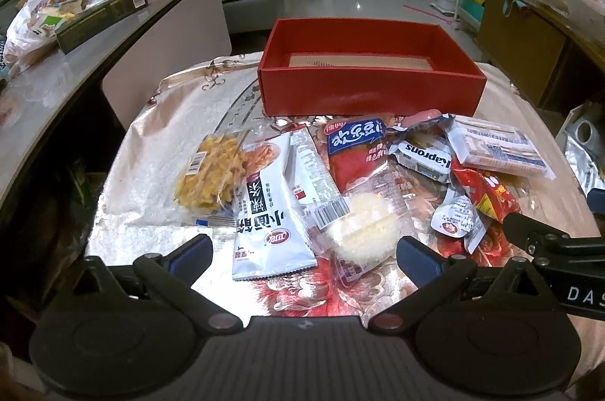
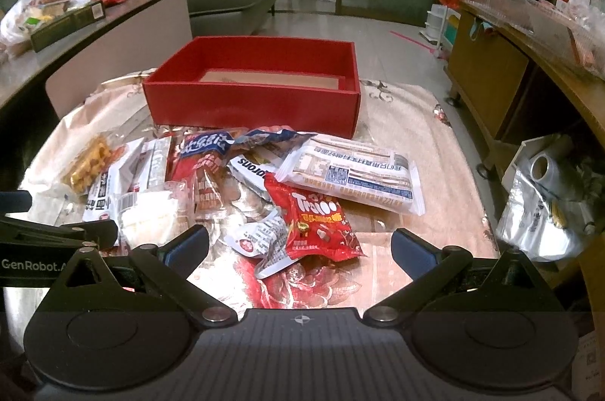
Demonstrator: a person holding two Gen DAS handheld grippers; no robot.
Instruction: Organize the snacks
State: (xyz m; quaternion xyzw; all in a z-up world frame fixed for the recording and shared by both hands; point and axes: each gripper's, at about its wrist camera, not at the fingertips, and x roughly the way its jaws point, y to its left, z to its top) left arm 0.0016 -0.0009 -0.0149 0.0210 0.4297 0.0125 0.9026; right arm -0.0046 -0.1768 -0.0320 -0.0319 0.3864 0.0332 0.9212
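Note:
A red open box stands empty at the far side of the small table. In front of it lies a heap of several snack packets: a white pouch, a clear bag of yellow crisps, a pale round cake in clear wrap, a red Trolli packet and a white-blue wafer pack. My left gripper hovers open just before the white pouch and the cake. My right gripper hovers open just before the red packet. Neither holds anything.
A floral cloth covers the small table. At left a grey counter carries a plastic bag, a dark carton and an orange basket. A wooden cabinet and a silver foil bag stand at right. Sofa and floor lie beyond.

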